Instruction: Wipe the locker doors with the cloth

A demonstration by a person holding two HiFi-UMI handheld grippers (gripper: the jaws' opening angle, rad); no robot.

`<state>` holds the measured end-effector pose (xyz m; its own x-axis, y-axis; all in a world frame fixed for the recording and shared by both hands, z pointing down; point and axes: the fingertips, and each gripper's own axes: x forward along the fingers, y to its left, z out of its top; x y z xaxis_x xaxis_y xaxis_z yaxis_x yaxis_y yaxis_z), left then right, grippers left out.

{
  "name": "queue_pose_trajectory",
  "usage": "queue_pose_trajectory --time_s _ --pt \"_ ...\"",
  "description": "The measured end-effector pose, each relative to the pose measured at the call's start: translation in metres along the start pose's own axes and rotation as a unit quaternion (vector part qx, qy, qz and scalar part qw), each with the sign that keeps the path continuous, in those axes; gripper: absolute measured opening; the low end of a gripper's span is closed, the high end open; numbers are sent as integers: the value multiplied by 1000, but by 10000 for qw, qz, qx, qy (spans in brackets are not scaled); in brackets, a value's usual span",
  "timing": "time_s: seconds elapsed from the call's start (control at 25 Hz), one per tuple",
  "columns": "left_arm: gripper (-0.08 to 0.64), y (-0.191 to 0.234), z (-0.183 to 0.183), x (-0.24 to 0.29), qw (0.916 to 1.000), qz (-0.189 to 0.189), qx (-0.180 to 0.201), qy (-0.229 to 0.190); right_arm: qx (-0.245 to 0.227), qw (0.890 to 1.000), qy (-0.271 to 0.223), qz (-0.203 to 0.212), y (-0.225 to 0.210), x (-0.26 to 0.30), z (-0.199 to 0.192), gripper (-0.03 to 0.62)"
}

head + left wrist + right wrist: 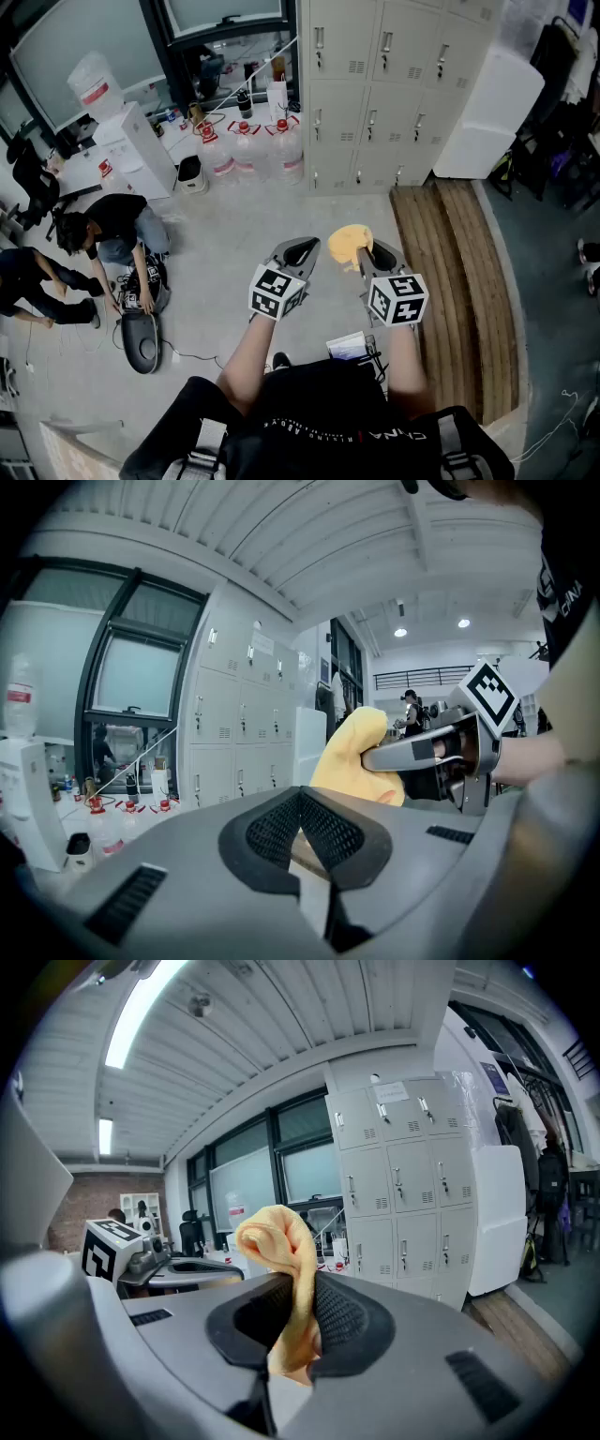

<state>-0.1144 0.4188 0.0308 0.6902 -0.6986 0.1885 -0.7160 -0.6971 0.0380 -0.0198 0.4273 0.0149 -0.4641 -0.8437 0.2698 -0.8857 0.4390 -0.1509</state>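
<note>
Both bare forearms reached forward from the person's body, roughly parallel, so that the two grippers pointed toward the bank of beige lockers (403,84) and were held side by side well short of it, above the open floor in front of the doors.

The right gripper (367,251) was clamped on the yellow cloth (349,244). In the right gripper view the fabric (281,1251) was pinched between the two dark pads of the right gripper (298,1312) and rose above them in a rolled bunch, with the lockers (403,1194) standing beyond and to the right. The cloth touched no door; it hung in the air, still away from the lockers.

The left gripper (298,251) sat just beside the right one, on the side farther from the wooden platform (450,281) that ran out from the lockers' foot. Its own view showed the left gripper's (302,829) pads brought together at the tips with nothing between them, and the cloth (352,757) and right gripper (431,752) close by.

Water bottles (253,150) stood on the floor against the lockers' left end. Farther left of them, two people (103,244) crouched on the floor.
</note>
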Motion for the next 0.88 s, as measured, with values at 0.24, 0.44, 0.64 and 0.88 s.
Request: queue_pose_trajectory --time_s 0.24,0.44,0.64,0.88 --pt "18 -2 1 5 9998 -120 138 26 17 10000 -3 -4 -1 4 1 83" --pt "18 0 -2 10 9997 -115 207 69 27 10000 11 14 -3 9 1 83" --pt "18 5 -3 11 9999 -122 111 28 98 9999 30 90 -3 13 -1 83" --pt "18 7 -10 14 9997 -112 183 117 116 9998 62 140 -2 16 -2 83"
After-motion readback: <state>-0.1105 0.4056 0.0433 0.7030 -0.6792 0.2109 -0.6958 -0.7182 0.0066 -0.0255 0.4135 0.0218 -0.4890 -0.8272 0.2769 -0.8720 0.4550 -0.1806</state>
